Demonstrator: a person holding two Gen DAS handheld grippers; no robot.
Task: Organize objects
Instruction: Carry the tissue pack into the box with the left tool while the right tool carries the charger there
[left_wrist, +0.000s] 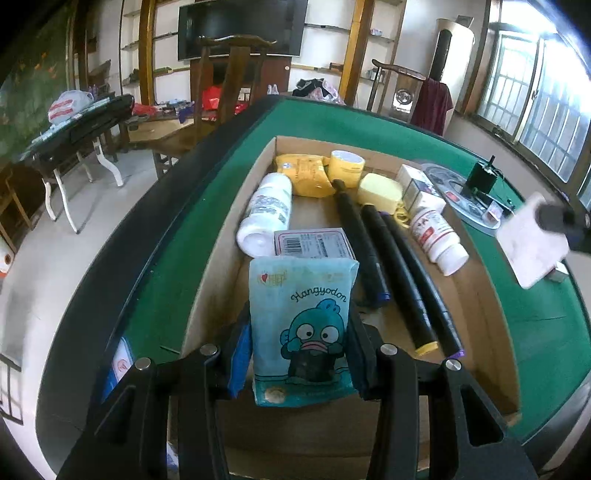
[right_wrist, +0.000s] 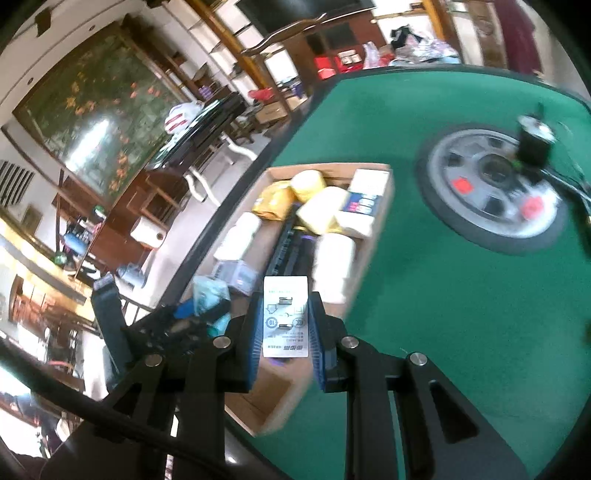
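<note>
Tissue pack in pale blue soft plastic, printed with a teal cartoon fish, is held between the pads of the left gripper, which is clamped on its two long edges. It hangs over the near end of the open brown cardboard box on the green felt table. The pack is judged light, soft and squashy, with a film wrapper likely to slip, so a hold across its narrow width near the lower half, as now, seems sound; harder pressure would only crumple it. Its long axis runs away from the gripper, with the printed face up and the top edge pointing toward the far end of the box, where a white bottle, black tubes and yellow packets already lie.

In the right wrist view, the right gripper is closed on a small flat white card-like box with printed symbols, stiff and light by appearance. It is held upright by its side edges, its long axis pointing along the fingers, above the near right part of the cardboard box.
</note>
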